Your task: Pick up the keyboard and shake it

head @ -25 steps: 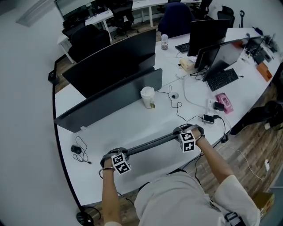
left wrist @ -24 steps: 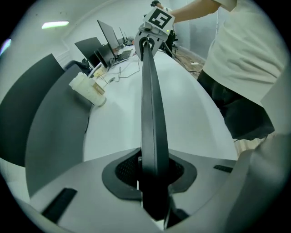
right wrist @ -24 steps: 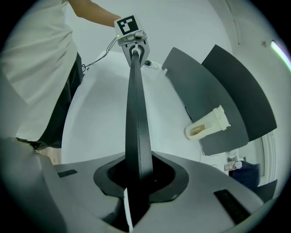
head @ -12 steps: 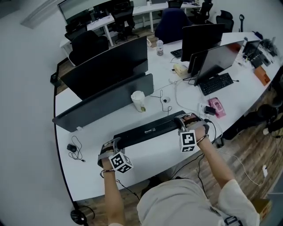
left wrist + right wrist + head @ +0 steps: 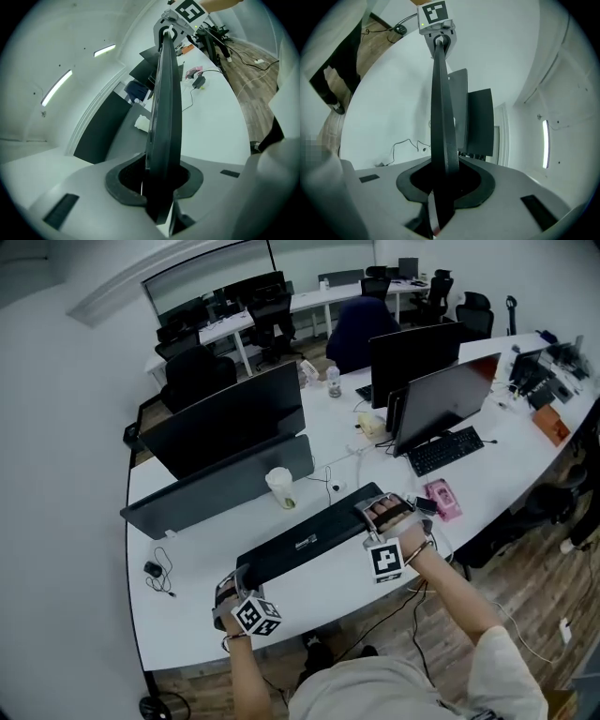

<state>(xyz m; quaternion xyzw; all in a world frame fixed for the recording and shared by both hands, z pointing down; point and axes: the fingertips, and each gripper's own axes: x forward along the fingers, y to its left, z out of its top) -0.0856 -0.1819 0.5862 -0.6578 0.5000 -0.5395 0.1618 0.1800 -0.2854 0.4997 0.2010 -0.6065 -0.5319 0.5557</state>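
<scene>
The black keyboard (image 5: 309, 535) hangs in the air above the white desk (image 5: 187, 615), tilted so its flat underside with a small label faces the head view. My left gripper (image 5: 231, 591) is shut on its left end and my right gripper (image 5: 379, 512) is shut on its right end. The left gripper view shows the keyboard (image 5: 164, 112) edge-on, running from my left gripper (image 5: 159, 183) up to the right gripper (image 5: 174, 23). The right gripper view shows the same edge (image 5: 442, 122) from my right gripper (image 5: 440, 187) to the left gripper (image 5: 437, 29).
Two dark monitors (image 5: 225, 427) stand behind the keyboard, with a paper cup (image 5: 279, 487) between. A mouse (image 5: 153, 569) with a coiled cable lies at the left. At the right are more monitors (image 5: 441, 399), a second keyboard (image 5: 445, 450), a pink object (image 5: 441, 498) and loose cables.
Both grippers have risen with the keyboard, lifting it off the desk. It has rolled from edge-on to showing its underside. The head view has tipped up, showing more of the room.
</scene>
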